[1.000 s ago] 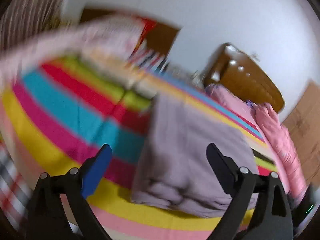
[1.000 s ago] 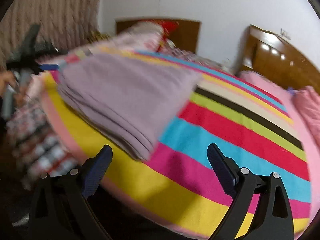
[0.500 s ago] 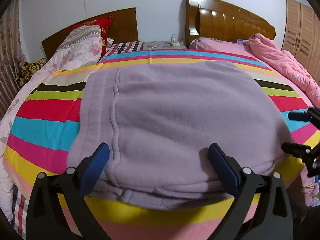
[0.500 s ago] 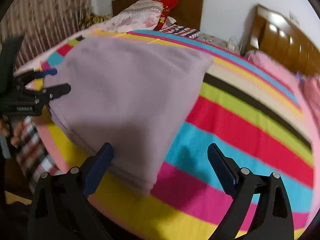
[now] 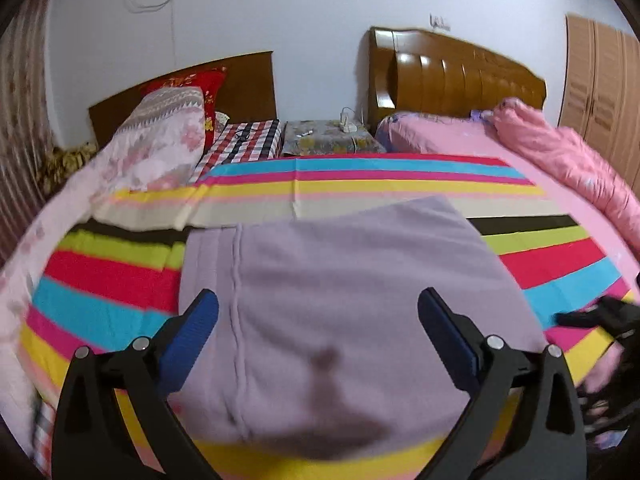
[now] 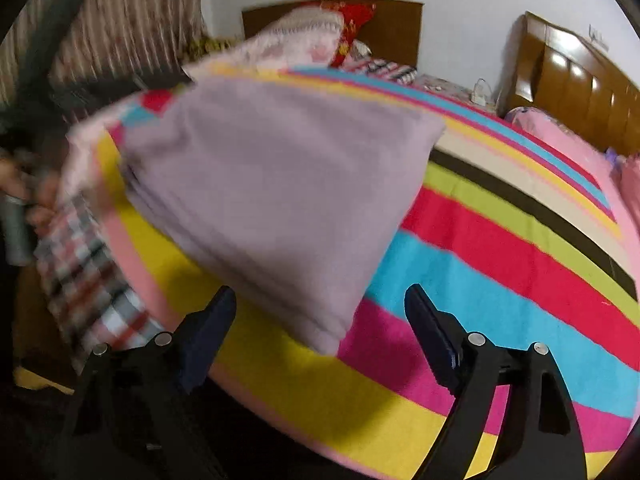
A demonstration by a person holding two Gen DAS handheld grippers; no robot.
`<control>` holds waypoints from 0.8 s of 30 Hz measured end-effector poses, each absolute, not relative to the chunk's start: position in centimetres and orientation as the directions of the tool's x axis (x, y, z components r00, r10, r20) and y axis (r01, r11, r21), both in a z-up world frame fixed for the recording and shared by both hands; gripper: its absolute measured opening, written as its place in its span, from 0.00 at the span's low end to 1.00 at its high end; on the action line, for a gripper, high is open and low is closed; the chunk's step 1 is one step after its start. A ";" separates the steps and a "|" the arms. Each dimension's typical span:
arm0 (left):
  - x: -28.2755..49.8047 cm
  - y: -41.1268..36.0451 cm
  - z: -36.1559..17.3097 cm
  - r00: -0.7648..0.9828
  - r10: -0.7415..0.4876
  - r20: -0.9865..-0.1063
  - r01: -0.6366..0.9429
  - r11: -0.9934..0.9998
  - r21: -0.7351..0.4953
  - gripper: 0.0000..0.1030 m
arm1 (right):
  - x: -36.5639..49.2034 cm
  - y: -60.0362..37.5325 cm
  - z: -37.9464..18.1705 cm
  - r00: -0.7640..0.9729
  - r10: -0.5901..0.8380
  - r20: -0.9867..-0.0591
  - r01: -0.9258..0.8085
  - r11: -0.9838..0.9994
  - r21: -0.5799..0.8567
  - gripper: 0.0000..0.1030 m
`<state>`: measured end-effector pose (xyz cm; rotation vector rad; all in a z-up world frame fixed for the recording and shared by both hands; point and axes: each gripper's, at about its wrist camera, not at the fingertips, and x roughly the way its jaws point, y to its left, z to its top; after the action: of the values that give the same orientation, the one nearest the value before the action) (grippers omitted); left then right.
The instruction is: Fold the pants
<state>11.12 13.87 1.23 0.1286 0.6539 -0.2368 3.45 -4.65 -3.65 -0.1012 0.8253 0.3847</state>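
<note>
pants folded into a stack, both claws empty

you had the purple pants (image 5: 344,320) lying folded in a thick, flat stack on the striped bed (image 5: 400,176), close to the near edge. your left claw (image 5: 318,336) hung over the stack with its jaws wide apart and nothing in them. your right claw (image 6: 320,320) stood just off the stack's near corner. its jaws had just been closing a little, but they were wide apart too, and nothing was pinched between them.

the folding looked almost done. if you wanted one more fold, you would need to slide a claw under a side edge, pinch all the layers and lift them over evenly.

some things were hard to see. the right view was blurry. a dark shadow covered the stack's front edge in the left view. you could not count the layers.
</note>
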 end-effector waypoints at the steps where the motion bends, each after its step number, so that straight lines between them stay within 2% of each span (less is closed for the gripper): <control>1: 12.5 13.5 0.9 0.753 -0.170 -0.636 0.265 0.963 0.056 0.97 | 3.5 -5.1 -2.7 0.619 0.325 -0.715 -0.385 0.919 0.085 0.87; 5: 15.2 11.8 -2.6 0.646 -0.204 -0.736 0.344 0.938 0.041 0.97 | 6.6 -7.0 1.0 0.705 0.264 -0.658 -0.328 0.944 0.027 0.92; 6: 14.8 11.1 -4.2 0.626 -0.170 -0.761 0.348 0.934 0.077 0.97 | 8.4 -7.3 1.3 0.722 0.239 -0.650 -0.315 0.949 -0.001 0.93; 8: 12.9 11.2 -5.9 0.673 -0.138 -0.727 0.327 0.937 0.125 0.97 | 12.3 -7.9 1.0 0.735 0.175 -0.654 -0.263 0.964 -0.037 0.93; 11: 10.7 13.2 -6.6 0.720 -0.198 -0.665 0.322 0.944 0.068 0.97 | 19.1 -8.4 -1.0 0.695 0.127 -0.708 -0.214 0.976 -0.035 0.93; 14: 11.3 13.7 -6.6 0.707 -0.218 -0.673 0.342 0.938 0.054 0.99 | 25.0 -7.3 -4.8 0.582 0.163 -0.797 -0.297 0.955 -0.022 0.93; 16: 11.6 13.8 -6.8 0.710 -0.227 -0.667 0.346 0.937 0.049 0.99 | 28.4 -8.1 -6.5 0.617 0.057 -0.785 -0.222 0.969 -0.105 0.93; 19: 11.1 13.9 -7.2 0.738 -0.232 -0.633 0.344 0.937 0.056 0.99 | 31.5 -11.6 -6.3 0.600 0.131 -0.789 -0.110 0.991 0.080 0.93; 20: 11.0 14.0 -7.2 0.742 -0.236 -0.628 0.344 0.938 0.054 0.99 | 31.5 -12.1 -5.6 0.618 0.128 -0.775 -0.088 0.992 0.094 0.93; 24: 10.9 14.1 -7.2 0.745 -0.247 -0.619 0.350 0.935 0.049 0.99 | 27.8 -11.3 -2.6 0.647 0.271 -0.713 -0.238 0.960 0.148 0.95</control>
<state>10.89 14.06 -7.24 0.1659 0.6529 -0.3283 27.83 -11.27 -2.60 0.0425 0.8177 0.2893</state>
